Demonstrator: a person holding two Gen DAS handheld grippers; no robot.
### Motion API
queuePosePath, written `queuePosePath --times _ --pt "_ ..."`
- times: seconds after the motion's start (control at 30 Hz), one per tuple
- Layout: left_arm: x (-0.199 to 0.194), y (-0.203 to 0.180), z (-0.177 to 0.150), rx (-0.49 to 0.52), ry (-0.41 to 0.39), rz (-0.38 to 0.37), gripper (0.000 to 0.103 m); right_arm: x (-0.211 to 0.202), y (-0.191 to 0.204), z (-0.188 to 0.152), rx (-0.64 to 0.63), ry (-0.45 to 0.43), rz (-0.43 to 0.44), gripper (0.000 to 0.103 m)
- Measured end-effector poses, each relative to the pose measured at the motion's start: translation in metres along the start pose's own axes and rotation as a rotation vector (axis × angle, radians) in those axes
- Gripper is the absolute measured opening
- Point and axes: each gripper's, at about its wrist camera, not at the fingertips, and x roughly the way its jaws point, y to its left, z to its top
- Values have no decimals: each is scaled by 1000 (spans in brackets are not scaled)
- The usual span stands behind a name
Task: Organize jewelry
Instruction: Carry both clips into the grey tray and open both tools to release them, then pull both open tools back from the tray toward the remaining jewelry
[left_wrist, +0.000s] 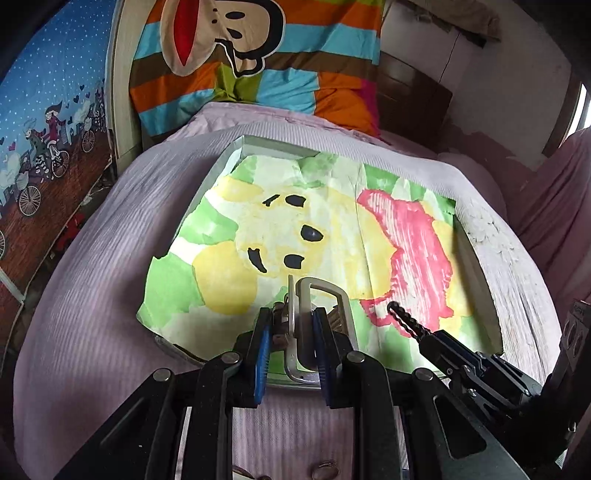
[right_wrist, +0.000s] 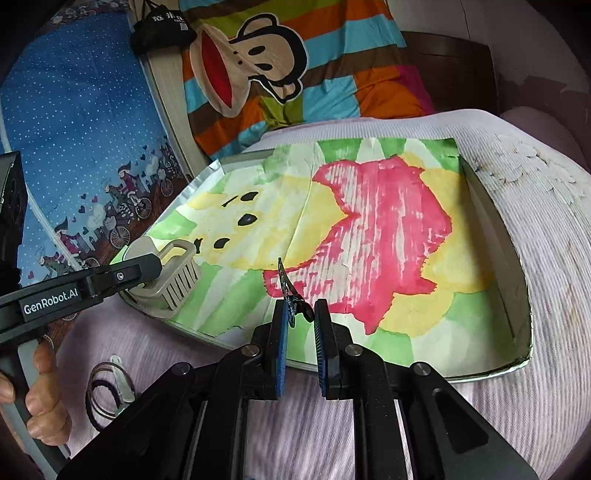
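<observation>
Between right jaws, dark hair clip (right_wrist: 291, 295)

matt plastic hair claw (left_wrist: 317, 321), ribbed cloth bedspread (left_wrist: 92, 266)

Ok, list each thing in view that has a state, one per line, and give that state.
left gripper: shut on the beige hair claw clip, held over the tray's near left corner.
right gripper: shut on the dark hair clip, tip pointing up.
tray: open-topped, lined with the painted paper, nothing lying on it.
hair ties: loose on the bedspread, outside the tray.
</observation>
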Motion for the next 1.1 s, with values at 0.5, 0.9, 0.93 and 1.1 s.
queuePosePath --times 0.5,0.9,0.93,1.1 --pt "-34 15 -33 3 -147 -88 63 -30 0 -24 -63 -140 -20 41" --pt "-98 23 -91 104 -410 -29 103 -105 -7 -79 -49 -402 -42 82" --pt "-102 24 -96 114 -422 -27 103 -109 -7 -83 -49 -415 -40 86" --pt "-117 27 -122 141 -436 -35 103 -130 -3 -105 -67 -475 -27 94"
